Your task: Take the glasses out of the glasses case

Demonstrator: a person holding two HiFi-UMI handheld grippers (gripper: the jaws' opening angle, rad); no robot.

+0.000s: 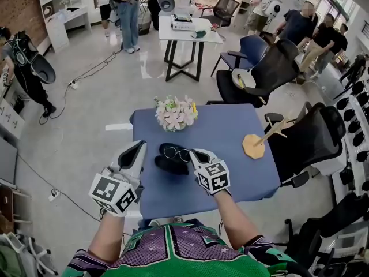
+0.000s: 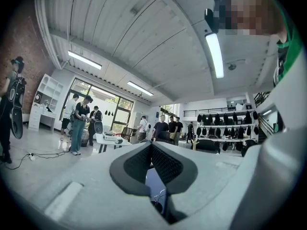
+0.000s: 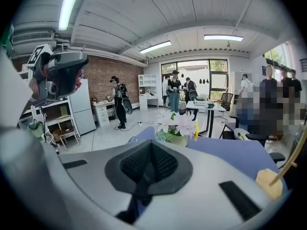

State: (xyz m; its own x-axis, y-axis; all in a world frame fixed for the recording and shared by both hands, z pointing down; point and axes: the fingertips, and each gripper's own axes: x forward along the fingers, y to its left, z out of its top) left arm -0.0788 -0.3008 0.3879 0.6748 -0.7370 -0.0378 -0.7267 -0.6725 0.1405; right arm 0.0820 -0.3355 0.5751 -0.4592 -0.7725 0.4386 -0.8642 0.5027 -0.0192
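One glasses case point(image 1: 170, 165); one glasses point(image 1: 174, 152); one flower bunch point(image 1: 176, 112); one table point(image 1: 230, 126); one wooden model point(image 1: 256, 145)

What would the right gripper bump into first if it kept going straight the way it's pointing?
Most likely the flowers: in the right gripper view they stand straight ahead of the right gripper. The glasses lie just left of its tip, so depth leaves some doubt.

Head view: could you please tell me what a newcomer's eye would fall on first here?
Most likely the black glasses case in the middle of the blue table, with the glasses on it and the left gripper and right gripper flanking it. Next come the pale flower bouquet at the table's far edge and the wooden model towards its right side.
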